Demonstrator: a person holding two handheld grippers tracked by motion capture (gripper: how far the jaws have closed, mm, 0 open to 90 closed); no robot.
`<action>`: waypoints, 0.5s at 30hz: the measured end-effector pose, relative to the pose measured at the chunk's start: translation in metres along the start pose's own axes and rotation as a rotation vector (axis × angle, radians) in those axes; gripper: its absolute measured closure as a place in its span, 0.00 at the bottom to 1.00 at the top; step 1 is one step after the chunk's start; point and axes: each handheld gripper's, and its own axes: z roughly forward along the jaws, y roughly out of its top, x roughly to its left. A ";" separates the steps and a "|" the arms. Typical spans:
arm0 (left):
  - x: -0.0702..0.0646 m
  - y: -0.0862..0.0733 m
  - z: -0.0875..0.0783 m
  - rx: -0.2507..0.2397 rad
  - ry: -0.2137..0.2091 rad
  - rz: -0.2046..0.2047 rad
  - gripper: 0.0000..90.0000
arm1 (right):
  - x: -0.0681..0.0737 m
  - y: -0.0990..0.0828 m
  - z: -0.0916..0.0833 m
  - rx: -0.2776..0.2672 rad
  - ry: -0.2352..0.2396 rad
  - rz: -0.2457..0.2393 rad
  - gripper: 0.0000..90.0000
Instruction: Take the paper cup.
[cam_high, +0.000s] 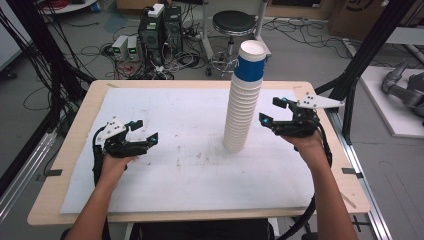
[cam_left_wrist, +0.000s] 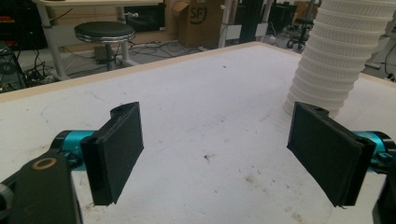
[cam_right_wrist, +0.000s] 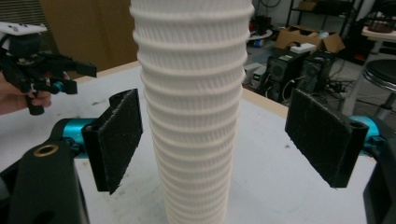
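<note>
The tall stack of paper cups stands right of centre on the worktop; it looks light, thin-walled and tippy, best pinched gently low on its ribbed side. The right gripper straddles it with fingers open, not touching. The left gripper is open at frame left, with open room between.

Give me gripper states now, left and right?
Left gripper: open, nothing between its fingers.
Right gripper: open, fingers either side of the cup stack, not touching it.
</note>
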 end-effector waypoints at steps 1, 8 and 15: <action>0.000 0.000 0.000 0.000 0.000 0.000 0.20 | 0.000 0.005 0.003 -0.001 0.003 -0.008 0.21; 0.000 0.000 0.000 0.000 -0.002 -0.002 0.20 | 0.003 0.034 0.018 -0.009 0.036 -0.047 0.21; -0.001 -0.001 0.000 0.000 -0.009 -0.004 0.20 | 0.005 0.050 0.036 -0.020 0.047 -0.045 0.17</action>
